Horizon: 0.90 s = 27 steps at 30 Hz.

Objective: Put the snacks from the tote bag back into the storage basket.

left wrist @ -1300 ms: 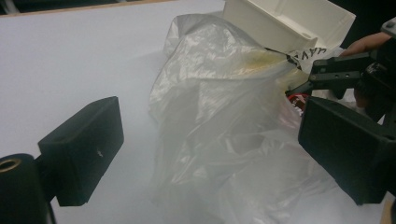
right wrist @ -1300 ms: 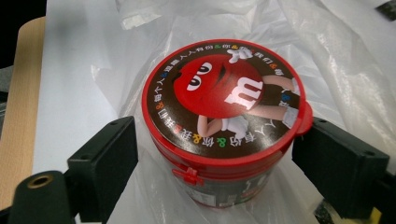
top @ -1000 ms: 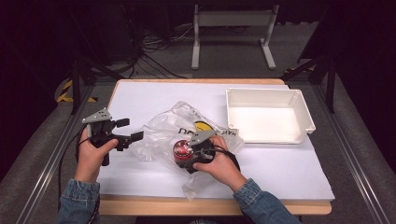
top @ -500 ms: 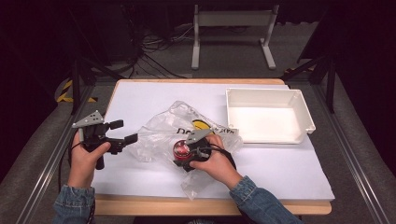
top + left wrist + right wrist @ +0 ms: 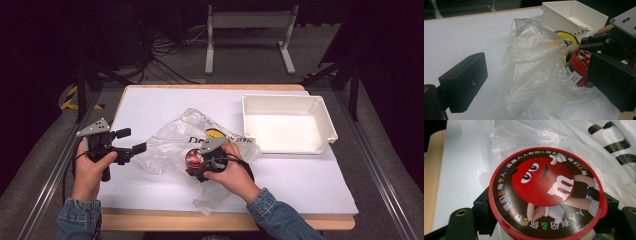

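Right gripper (image 5: 196, 161) jaws, just closing, sit either side of the red-lidded tub (image 5: 546, 192) against the bag (image 5: 175, 145). At nine o'clock, left gripper (image 5: 131, 140) gapes wide, empty.

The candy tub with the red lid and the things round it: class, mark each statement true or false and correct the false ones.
1. The right hand-held gripper has the candy tub between its jaws. True; the jaws have just been closing on its sides.
2. The white tray holds the tub. False; the tray is empty, and the tub is at the clear plastic bag.
3. The left hand-held gripper is clamped on the bag. False; its jaws are open with nothing between them.
4. The tub's lid shows a red cartoon character. True.
5. The tray is right of the bag in the high view. True.
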{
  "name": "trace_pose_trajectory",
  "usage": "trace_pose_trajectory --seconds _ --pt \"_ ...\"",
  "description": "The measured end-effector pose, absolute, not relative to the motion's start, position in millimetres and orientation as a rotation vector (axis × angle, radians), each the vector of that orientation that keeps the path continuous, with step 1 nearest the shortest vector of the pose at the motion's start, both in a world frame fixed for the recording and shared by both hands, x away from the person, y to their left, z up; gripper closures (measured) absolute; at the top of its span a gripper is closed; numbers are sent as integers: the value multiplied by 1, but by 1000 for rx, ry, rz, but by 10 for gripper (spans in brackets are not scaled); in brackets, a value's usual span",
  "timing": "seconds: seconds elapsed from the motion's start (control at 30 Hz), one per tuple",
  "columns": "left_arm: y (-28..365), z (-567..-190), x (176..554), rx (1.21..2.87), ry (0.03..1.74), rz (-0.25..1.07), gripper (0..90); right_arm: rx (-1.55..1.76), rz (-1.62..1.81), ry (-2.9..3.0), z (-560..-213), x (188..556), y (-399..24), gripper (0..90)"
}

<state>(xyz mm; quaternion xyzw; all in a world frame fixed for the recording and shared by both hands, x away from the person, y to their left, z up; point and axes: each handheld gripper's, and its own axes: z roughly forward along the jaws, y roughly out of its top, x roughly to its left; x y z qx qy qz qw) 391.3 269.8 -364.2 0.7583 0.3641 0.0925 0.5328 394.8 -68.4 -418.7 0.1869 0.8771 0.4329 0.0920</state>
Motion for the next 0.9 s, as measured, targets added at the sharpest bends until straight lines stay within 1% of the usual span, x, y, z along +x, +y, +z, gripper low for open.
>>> trace_pose_trajectory --seconds 0.33,0.9 --pt "271 -363 392 1796 871 219 43 522 1306 2597 -399 390 -69 243" --pt "275 -361 393 1773 878 222 43 471 1399 2531 -357 394 -69 244"
